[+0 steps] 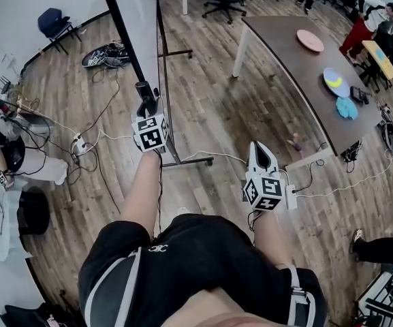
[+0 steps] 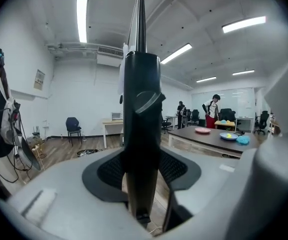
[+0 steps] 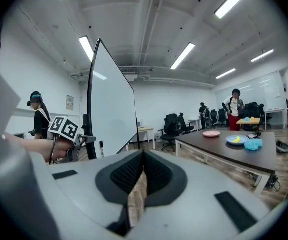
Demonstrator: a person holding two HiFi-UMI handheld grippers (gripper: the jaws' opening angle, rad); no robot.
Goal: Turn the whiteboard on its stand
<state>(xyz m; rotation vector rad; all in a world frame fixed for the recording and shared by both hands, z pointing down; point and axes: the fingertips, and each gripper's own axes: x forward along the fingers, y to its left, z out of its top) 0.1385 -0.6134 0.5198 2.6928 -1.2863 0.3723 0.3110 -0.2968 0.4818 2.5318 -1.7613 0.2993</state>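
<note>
The whiteboard [image 1: 123, 36] is standing upright on the wood floor at about 11 o'clock in the head view. From that steep angle it is showing mostly its black frame edge, with a pale panel beside it. In the right gripper view it is rising at 10 o'clock as a tall, blank white panel in a thin black frame, turned obliquely to the camera. Its black stand foot [image 1: 191, 162] is lying flat on the floor, running toward 3 o'clock from the post's base. The left gripper [image 1: 146, 95] is reaching up to the frame's upright edge and is clasping it. In the left gripper view the black post is filling the space between the two pads. The right gripper [image 1: 261, 148] is hanging at 4 o'clock from the left one, well apart from the board. Its jaws are resting clenched together, holding nothing.
</note>
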